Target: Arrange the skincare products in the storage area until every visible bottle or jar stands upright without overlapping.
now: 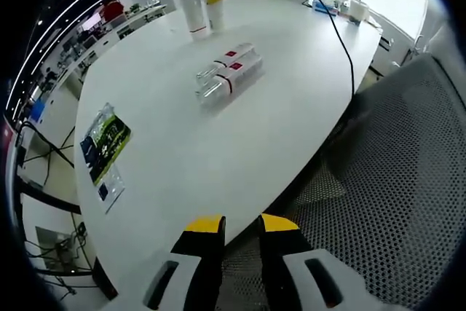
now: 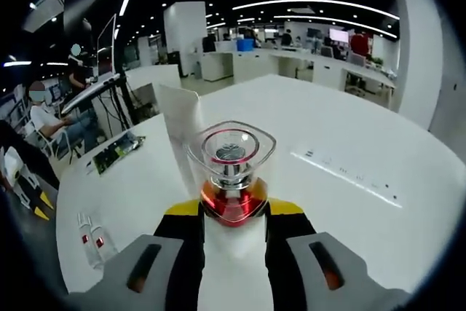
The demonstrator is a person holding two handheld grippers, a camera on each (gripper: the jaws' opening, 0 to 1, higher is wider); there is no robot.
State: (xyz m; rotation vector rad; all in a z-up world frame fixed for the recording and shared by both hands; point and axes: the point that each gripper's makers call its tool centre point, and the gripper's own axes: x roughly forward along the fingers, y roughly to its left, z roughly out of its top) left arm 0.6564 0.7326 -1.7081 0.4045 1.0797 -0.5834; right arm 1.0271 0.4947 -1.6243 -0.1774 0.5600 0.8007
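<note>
Skincare bottle [image 2: 231, 180] with a clear cap and red collar sits low in the centre of the right gripper view, clamped between the right gripper [image 2: 233, 216] jaws above the white table [image 2: 349, 129]. In the left gripper view, two clear bottles [image 1: 227, 72] lie flat, touching, centre top; a white tube [image 1: 191, 6] stands at the upper left. The left gripper [image 1: 240, 225] holds nothing, jaws slightly apart, at the bottom over the table edge beside a mesh chair [image 1: 408, 172]
</note>
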